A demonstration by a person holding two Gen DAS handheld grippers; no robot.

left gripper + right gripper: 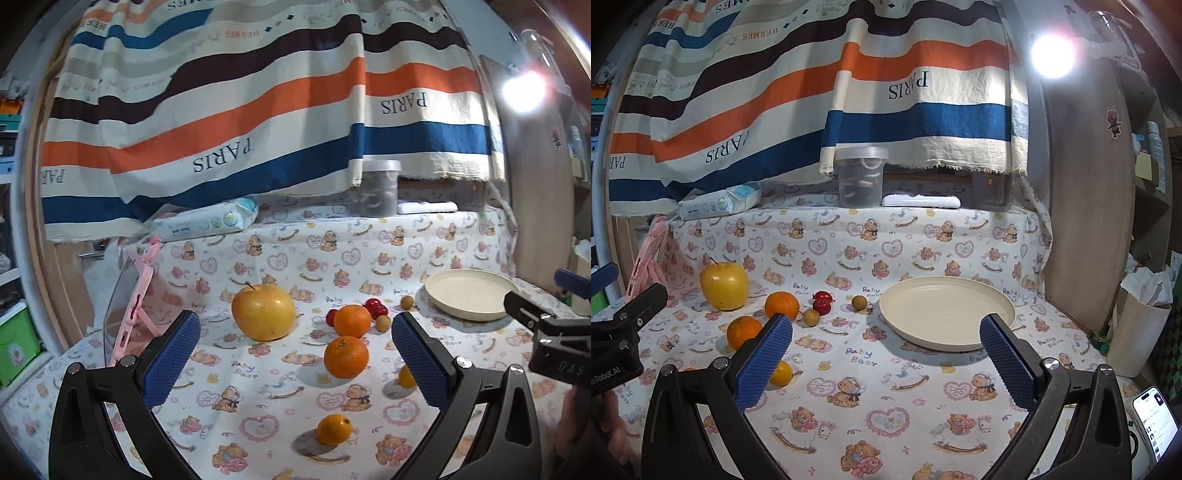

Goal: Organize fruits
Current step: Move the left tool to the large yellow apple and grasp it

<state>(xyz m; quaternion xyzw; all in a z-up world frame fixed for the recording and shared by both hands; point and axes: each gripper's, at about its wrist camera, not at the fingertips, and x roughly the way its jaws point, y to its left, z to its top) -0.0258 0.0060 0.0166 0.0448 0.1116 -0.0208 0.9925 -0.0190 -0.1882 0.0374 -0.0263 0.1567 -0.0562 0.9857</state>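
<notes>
On the counter [886,391], under its bear-print cloth, a pink stand [131,317] leans at the far left edge. Just right of it sits a large yellow apple [263,313], upright with its stem showing. Next come the oranges: one [352,320] near the apple with red cherries [376,307] touching behind it, a second [346,357] closer to the camera, and a third [333,429] nearest of all. A small yellow-orange fruit [406,376] is partly hidden behind the left hand-held gripper's right finger. Two little brown round fruits [811,317] lie between the oranges and the plate, one just beside the cherries, the other [858,302] near the plate's left rim. The cream plate [947,312] stands at the right, holding no fruit.

The left hand-held gripper [295,362] is spread wide, holding nothing, its blue pads either side of the fruit group. The right hand-held gripper [886,365] is likewise wide and empty, hovering before the plate. A grey lidded tub [861,177] stands at the back, and a lit phone [1155,424] lies at the far right.
</notes>
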